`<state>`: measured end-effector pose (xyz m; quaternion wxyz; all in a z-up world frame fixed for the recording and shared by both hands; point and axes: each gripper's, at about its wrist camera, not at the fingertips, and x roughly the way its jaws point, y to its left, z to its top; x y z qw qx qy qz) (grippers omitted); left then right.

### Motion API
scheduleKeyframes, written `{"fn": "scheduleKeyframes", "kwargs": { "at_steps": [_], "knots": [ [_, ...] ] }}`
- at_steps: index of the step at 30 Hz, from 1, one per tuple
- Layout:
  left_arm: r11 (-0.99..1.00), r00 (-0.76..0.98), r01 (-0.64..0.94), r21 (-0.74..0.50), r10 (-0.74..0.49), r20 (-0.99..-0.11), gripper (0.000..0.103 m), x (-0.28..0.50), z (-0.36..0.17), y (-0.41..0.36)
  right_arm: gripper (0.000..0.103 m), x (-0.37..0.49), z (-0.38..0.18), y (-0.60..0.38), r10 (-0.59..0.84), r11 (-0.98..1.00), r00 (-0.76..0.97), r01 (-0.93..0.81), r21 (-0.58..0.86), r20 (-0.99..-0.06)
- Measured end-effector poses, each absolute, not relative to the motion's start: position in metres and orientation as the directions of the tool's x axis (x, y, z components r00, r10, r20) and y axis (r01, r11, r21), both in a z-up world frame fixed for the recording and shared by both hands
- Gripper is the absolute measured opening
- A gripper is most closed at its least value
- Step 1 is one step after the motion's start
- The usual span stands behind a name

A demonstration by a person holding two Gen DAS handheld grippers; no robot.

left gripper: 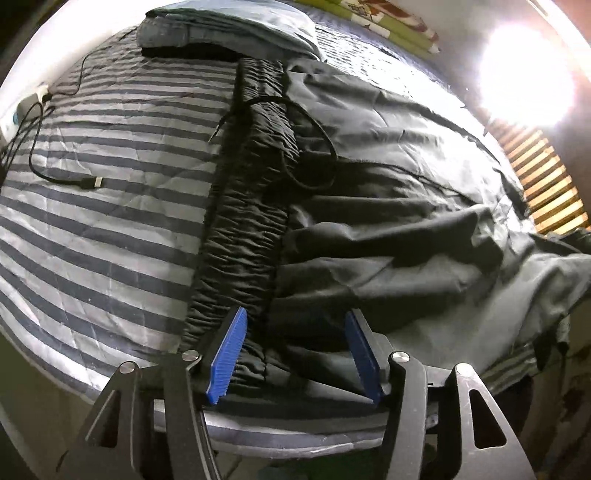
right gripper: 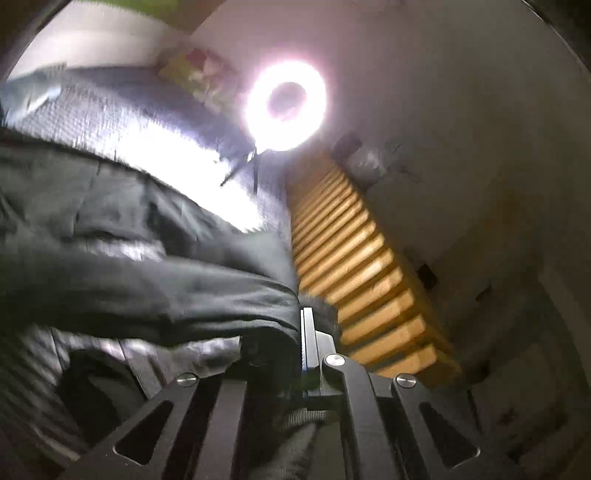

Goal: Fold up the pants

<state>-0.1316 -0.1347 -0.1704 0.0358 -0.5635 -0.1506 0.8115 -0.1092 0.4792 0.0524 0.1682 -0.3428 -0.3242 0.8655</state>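
Observation:
Black pants (left gripper: 369, 155) lie spread on the bed, their gathered elastic waistband (left gripper: 255, 192) running away from me with a drawstring looped over it. My left gripper (left gripper: 295, 325) is open, its blue pads (left gripper: 227, 354) straddling the near end of the waistband just above the cloth. In the right wrist view the pants (right gripper: 147, 266) are lifted in a thick fold. My right gripper (right gripper: 301, 332) is shut on the edge of that fold, with black cloth bunched over its left finger. This view is motion-blurred.
The bed has a grey-and-blue striped sheet (left gripper: 92, 206) with a black charging cable (left gripper: 55, 177) at the left. A folded grey-blue pile (left gripper: 229, 26) lies at the far end. A ring light (right gripper: 286, 105) glares at the right, beside wooden slats (right gripper: 362, 277) and a wall.

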Motion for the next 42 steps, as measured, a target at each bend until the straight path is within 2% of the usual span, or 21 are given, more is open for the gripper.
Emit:
{"fn": "scheduleKeyframes", "kwargs": {
  "at_steps": [2,4,7,9,13,18,21,25,27,29,31,33,36,37,38,39,40,41,42],
  "knots": [
    [-0.959,-0.362,0.099,-0.265,0.213,-0.908,0.058,-0.131,-0.171,-0.132,0.008,-0.103,0.025,0.504,0.496,-0.786,-0.637,-0.039,-0.618,-0.590],
    [-0.961,-0.359,0.094,-0.260,0.211,-0.909,0.058,-0.132,-0.170,-0.132,0.025,-0.095,-0.009,0.536,0.472,-0.849,-0.540,-0.067,-0.524,-0.697],
    [-0.962,-0.353,0.090,-0.259,0.213,-0.911,0.058,-0.131,-0.169,-0.132,0.030,-0.075,-0.041,0.576,0.412,-0.909,-0.449,-0.140,-0.393,-0.793],
    [-0.963,-0.351,0.088,-0.256,0.211,-0.912,0.058,-0.130,-0.168,-0.132,0.033,-0.057,-0.045,0.601,0.326,-0.944,-0.464,-0.209,-0.256,-0.824],
    [-0.961,-0.356,0.099,-0.259,0.209,-0.911,0.058,-0.125,-0.166,-0.137,0.047,-0.037,-0.040,0.640,0.123,-0.951,-0.560,-0.302,0.063,-0.819],
    [-0.960,-0.367,0.110,-0.258,0.202,-0.908,0.056,-0.119,-0.158,-0.140,0.053,-0.033,-0.049,0.676,-0.097,-0.825,-0.660,-0.366,0.432,-0.745],
    [-0.959,-0.382,0.126,-0.254,0.190,-0.905,0.056,-0.110,-0.149,-0.147,0.054,-0.030,-0.061,0.683,-0.218,-0.719,-0.698,-0.358,0.596,-0.682],
    [-0.953,-0.410,0.151,-0.263,0.182,-0.894,0.056,-0.094,-0.138,-0.165,0.054,-0.024,-0.067,0.674,-0.235,-0.719,-0.692,-0.350,0.601,-0.683],
    [-0.949,-0.407,0.162,-0.271,0.186,-0.894,0.060,-0.088,-0.138,-0.175,0.055,-0.022,-0.069,0.666,-0.266,-0.715,-0.687,-0.330,0.617,-0.676],
    [-0.941,-0.408,0.190,-0.281,0.185,-0.894,0.071,-0.085,-0.144,-0.185,0.060,-0.022,-0.069,0.657,-0.296,-0.712,-0.690,-0.301,0.634,-0.660],
    [-0.929,-0.403,0.219,-0.299,0.193,-0.894,0.071,-0.086,-0.152,-0.192,0.067,-0.024,-0.069,0.647,-0.324,-0.711,-0.689,-0.275,0.647,-0.649],
    [-0.909,-0.390,0.247,-0.335,0.223,-0.893,0.071,-0.089,-0.165,-0.198,0.069,-0.033,-0.070,0.638,-0.330,-0.716,-0.673,-0.278,0.640,-0.662],
    [-0.891,-0.388,0.259,-0.373,0.257,-0.885,0.066,-0.096,-0.179,-0.196,0.069,-0.054,-0.073,0.623,-0.283,-0.764,-0.631,-0.306,0.567,-0.722],
    [-0.893,-0.391,0.256,-0.370,0.254,-0.885,0.049,-0.098,-0.181,-0.193,0.069,-0.060,-0.074,0.619,-0.256,-0.783,-0.621,-0.316,0.536,-0.741],
    [-0.903,-0.387,0.255,-0.345,0.231,-0.892,0.042,-0.100,-0.183,-0.189,0.068,-0.065,-0.074,0.616,-0.237,-0.796,-0.618,-0.319,0.515,-0.749],
    [-0.914,-0.392,0.255,-0.317,0.202,-0.898,0.039,-0.100,-0.182,-0.186,0.063,-0.072,-0.073,0.611,-0.212,-0.811,-0.612,-0.325,0.487,-0.762],
    [-0.917,-0.394,0.254,-0.309,0.193,-0.898,0.034,-0.100,-0.181,-0.185,0.042,-0.076,-0.072,0.609,-0.196,-0.819,-0.612,-0.328,0.471,-0.767],
    [-0.915,-0.409,0.257,-0.310,0.187,-0.893,0.031,-0.098,-0.176,-0.186,0.030,-0.081,-0.068,0.606,-0.187,-0.829,-0.611,-0.321,0.457,-0.769],
    [-0.912,-0.425,0.263,-0.314,0.182,-0.887,0.028,-0.096,-0.171,-0.189,0.007,-0.084,-0.062,0.602,-0.167,-0.842,-0.608,-0.321,0.433,-0.776]
  ]
}}
